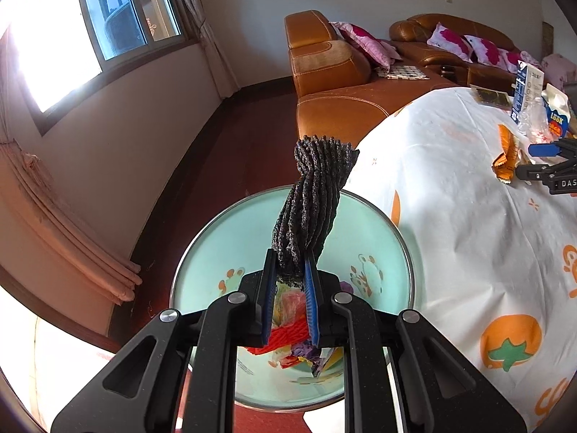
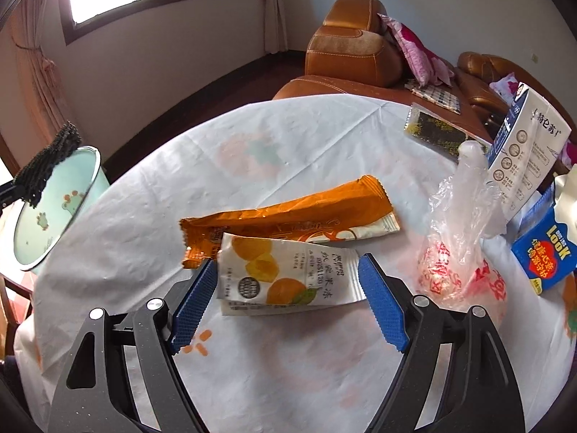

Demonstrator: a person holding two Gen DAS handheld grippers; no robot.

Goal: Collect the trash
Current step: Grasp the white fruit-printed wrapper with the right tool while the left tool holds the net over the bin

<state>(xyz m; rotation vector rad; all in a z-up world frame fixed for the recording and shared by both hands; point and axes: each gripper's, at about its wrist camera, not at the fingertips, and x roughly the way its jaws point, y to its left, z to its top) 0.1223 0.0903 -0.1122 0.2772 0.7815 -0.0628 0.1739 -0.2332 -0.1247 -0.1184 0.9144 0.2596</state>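
While the left gripper (image 1: 291, 288) pinches a dark ridged wrapper (image 1: 313, 195) above the mint bin (image 1: 202, 252) beside the table edge (image 1: 378, 195), open floor lies left. In the right view, the right gripper (image 2: 287, 296) gapes around a white fruit pouch (image 2: 285, 274) overlapping an orange wrapper (image 2: 288, 213); bare cloth surrounds them.

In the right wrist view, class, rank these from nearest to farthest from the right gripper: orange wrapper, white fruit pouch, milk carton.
1. White fruit pouch, between the open right gripper fingers.
2. Orange wrapper, just behind the pouch.
3. Milk carton, far right.
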